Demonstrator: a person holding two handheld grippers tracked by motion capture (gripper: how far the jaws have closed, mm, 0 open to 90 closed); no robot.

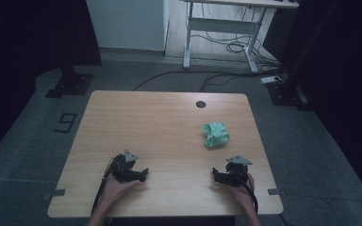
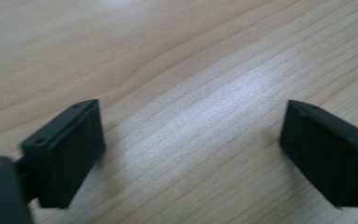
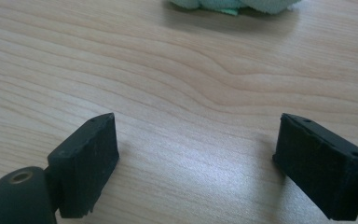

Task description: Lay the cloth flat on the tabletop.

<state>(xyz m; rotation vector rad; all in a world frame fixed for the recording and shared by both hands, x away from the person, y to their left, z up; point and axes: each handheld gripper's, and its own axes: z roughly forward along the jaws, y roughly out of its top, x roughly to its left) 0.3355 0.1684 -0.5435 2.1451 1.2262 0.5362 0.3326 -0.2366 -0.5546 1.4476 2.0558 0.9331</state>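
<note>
A crumpled light green cloth [image 1: 216,134] lies on the right half of the wooden table [image 1: 160,127]; its near edge shows at the top of the right gripper view as the cloth [image 3: 230,4]. My left gripper [image 1: 143,173] rests low at the front left of the table, held by a hand, its jaws wide apart with bare wood between them in its own view [image 2: 191,149]. At the front right, below the cloth, my right gripper [image 1: 215,174] stands open too, nothing between its jaws [image 3: 196,161].
A round cable hole [image 1: 201,104] sits near the table's far edge. Beyond the table, a white desk frame [image 1: 221,28] and loose cables [image 1: 226,47] lie on the floor. Dark stand bases [image 1: 70,84] flank the far corners.
</note>
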